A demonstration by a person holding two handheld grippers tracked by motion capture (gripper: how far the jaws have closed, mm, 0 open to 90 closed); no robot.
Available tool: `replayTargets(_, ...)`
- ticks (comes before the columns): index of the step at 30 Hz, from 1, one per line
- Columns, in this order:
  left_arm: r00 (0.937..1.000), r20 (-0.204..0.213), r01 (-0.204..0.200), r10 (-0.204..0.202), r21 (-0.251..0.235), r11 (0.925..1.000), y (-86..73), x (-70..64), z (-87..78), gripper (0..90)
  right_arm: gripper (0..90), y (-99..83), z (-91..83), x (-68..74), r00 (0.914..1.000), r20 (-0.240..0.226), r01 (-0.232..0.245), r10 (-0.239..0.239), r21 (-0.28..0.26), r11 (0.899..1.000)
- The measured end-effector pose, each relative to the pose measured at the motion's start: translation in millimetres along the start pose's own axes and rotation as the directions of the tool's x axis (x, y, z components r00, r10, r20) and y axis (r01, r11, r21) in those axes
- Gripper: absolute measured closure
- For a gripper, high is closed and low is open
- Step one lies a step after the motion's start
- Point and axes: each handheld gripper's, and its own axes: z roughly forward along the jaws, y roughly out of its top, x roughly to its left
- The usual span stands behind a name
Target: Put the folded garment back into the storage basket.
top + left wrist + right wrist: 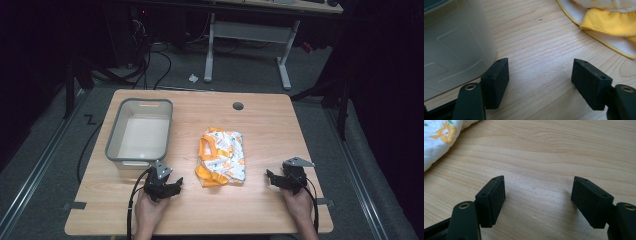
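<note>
A light wooden table [260, 125] with rounded corners takes up the middle of the high view, its grain running across and a small round grommet hole [238, 106] near its far edge. Left of centre on it stands a grey plastic bin [113, 137], rectangular and pale inside. Just right of centre lies a folded cloth [223, 156], white with an orange flower print and yellow-orange trim, well apart from the bin.

At the lower left of the high view the left gripper [172, 188] sits low over the table just below the bin's near corner, held in a hand [149, 210]. In the left gripper view its jaws stand wide apart with bare wood between them; the bin wall fills the upper left of that frame and the cloth's yellow hem [609, 22] shows at upper right.

At the lower right the right gripper [270, 177] rests near the table's right side, right of the cloth, held by the other hand [299, 202]. In the right gripper view [537, 195] its jaws also stand wide, nothing between them, with the printed cloth at upper left.

Around the table the room is dark: grey carpet floor [45, 165], black cables [160, 70] at upper left, and a white-legged desk frame [250, 35] at the top centre
</note>
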Motion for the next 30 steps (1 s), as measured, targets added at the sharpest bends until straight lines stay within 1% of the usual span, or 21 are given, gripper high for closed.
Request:
replayTargets(8,1.0000,-0.004,0.002,-0.002,0.000,1.0000,0.1,0.0,0.3,29.5,27.9,-0.6,-0.7,0.3,1.0000,0.001,-0.001,0.001,0.000,1.000)
replayTargets(12,1.0000,0.001,-0.002,0.002,0.002,1.0000,0.4,-0.3,0.7,27.7,27.9,-0.7,-0.8,0.4,1.0000,0.001,-0.002,0.002,0.001,1.000)
replayTargets(17,0.9999,-0.004,0.011,-0.011,0.004,0.9999,1.2,-2.0,1.6,26.5,27.9,-0.6,-0.8,0.4,1.0000,0.001,-0.002,0.002,0.000,1.000)
replayTargets(23,1.0000,-0.001,0.005,-0.005,0.006,1.0000,2.0,-2.4,2.5,25.7,27.9,-0.8,-1.0,0.5,1.0000,0.000,0.000,0.000,0.000,1.000)
replayTargets(26,0.9999,-0.008,0.011,-0.011,0.005,0.9999,3.7,-3.0,4.5,25.5,27.9,-0.8,-1.0,0.6,1.0000,0.000,0.002,-0.002,-0.001,1.000)
replayTargets(27,0.9999,-0.013,0.009,-0.009,0.008,0.9999,4.8,-3.1,5.6,24.9,27.8,-0.8,-1.0,0.6,1.0000,0.000,0.001,-0.001,0.000,1.000)
replayTargets(30,0.9999,-0.012,0.006,-0.006,0.008,0.9999,5.9,-4.2,6.6,24.7,27.7,-0.7,-1.0,0.8,1.0000,0.002,-0.002,0.002,0.001,1.000)
